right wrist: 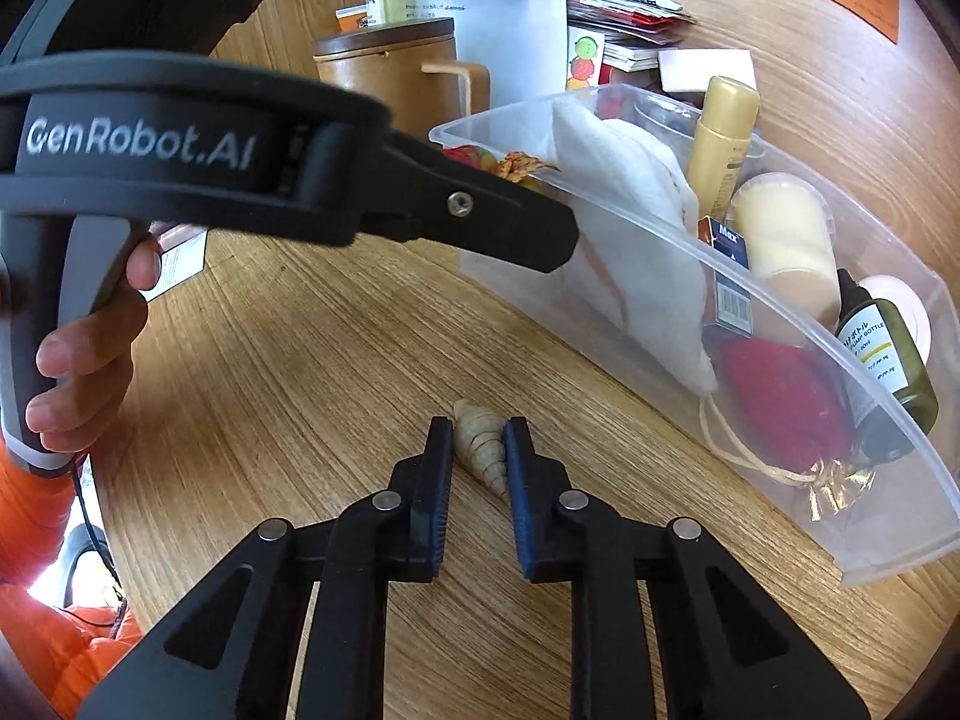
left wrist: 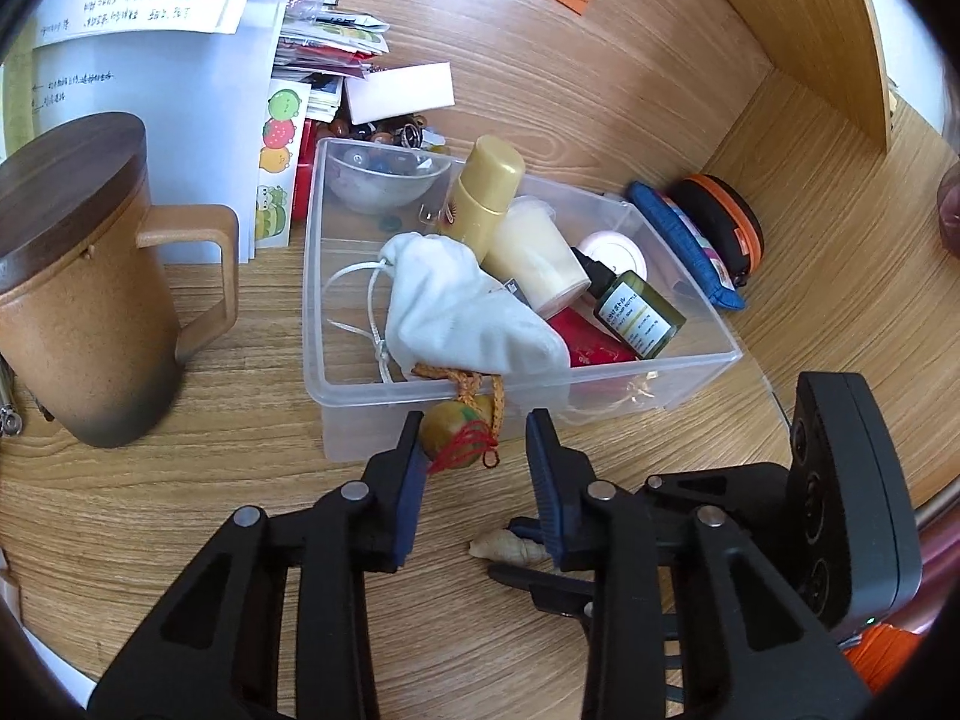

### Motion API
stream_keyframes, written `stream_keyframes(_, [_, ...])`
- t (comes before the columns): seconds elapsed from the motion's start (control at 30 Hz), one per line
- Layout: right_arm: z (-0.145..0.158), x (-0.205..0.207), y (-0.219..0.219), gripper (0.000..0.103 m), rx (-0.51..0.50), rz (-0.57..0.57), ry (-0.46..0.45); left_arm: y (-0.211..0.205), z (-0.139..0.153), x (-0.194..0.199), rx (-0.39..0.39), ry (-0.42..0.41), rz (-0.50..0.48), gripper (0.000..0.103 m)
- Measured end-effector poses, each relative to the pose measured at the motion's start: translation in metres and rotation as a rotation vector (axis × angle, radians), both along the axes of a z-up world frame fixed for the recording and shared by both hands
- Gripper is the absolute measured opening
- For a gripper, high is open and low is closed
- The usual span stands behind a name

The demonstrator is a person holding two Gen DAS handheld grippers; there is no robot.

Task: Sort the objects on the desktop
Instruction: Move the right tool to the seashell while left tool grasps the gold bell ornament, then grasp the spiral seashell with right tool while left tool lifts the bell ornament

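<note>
Cream-coloured and ridged, the spiral shell (right wrist: 480,444) lies on the wooden desk (right wrist: 288,360) directly between the fingers of the right gripper (right wrist: 478,450), its pointed end turned back toward the wrist and its broad end facing away. Both pads press on its flanks, so this claw is pinching the shell, which appears not yet lifted off the wood. Ahead of the claw and to its right sits the clear plastic bin (right wrist: 690,228), already crowded with a white drawstring pouch (right wrist: 630,198), a gold-capped bottle (right wrist: 723,138) and a dark green pump bottle (right wrist: 888,354).

The step in hand looks like picking up the shell for the bin. Because the shell tapers, a grip near its tip could squirt it out backward; holding across the thick whorls and lifting straight up before swinging over the bin's near wall would serve best.

The left gripper (left wrist: 474,444) hovers at that near wall. Its jaws are partly spread, with a small green-and-yellow charm (left wrist: 459,435) hanging on an orange cord (left wrist: 462,381) from the rim; the charm rests against the left pad, the other pad stands clear. Left of this claw stands a brown lidded mug (left wrist: 90,300).
</note>
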State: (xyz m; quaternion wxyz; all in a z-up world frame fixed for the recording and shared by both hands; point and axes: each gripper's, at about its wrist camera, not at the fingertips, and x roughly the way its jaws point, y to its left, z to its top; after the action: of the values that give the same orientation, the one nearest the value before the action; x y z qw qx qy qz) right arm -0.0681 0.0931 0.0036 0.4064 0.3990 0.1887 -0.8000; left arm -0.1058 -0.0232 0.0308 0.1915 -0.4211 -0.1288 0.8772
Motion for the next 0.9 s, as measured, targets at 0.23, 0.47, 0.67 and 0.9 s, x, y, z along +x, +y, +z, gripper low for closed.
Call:
stream_keyframes(0.23, [0.002,0.003,0.001,0.016,0.003,0.004,-0.002,-0.007,-0.001,0.001,0.034,0.004,0.042,0.016])
stream_keyframes(0.47, [0.008,0.006,0.007,0.016,-0.005,0.000,-0.002,-0.002,0.002,0.009,-0.023,0.041,0.067,0.016])
stream_keyframes(0.67, [0.018,0.008,0.017,0.016,-0.025,-0.013,0.007,0.002,0.008,0.017,-0.080,0.075,0.082,0.016])
stream_keyframes(0.9, [0.023,0.008,0.016,0.016,-0.042,-0.031,0.011,0.003,0.011,0.025,-0.104,0.096,0.093,0.016])
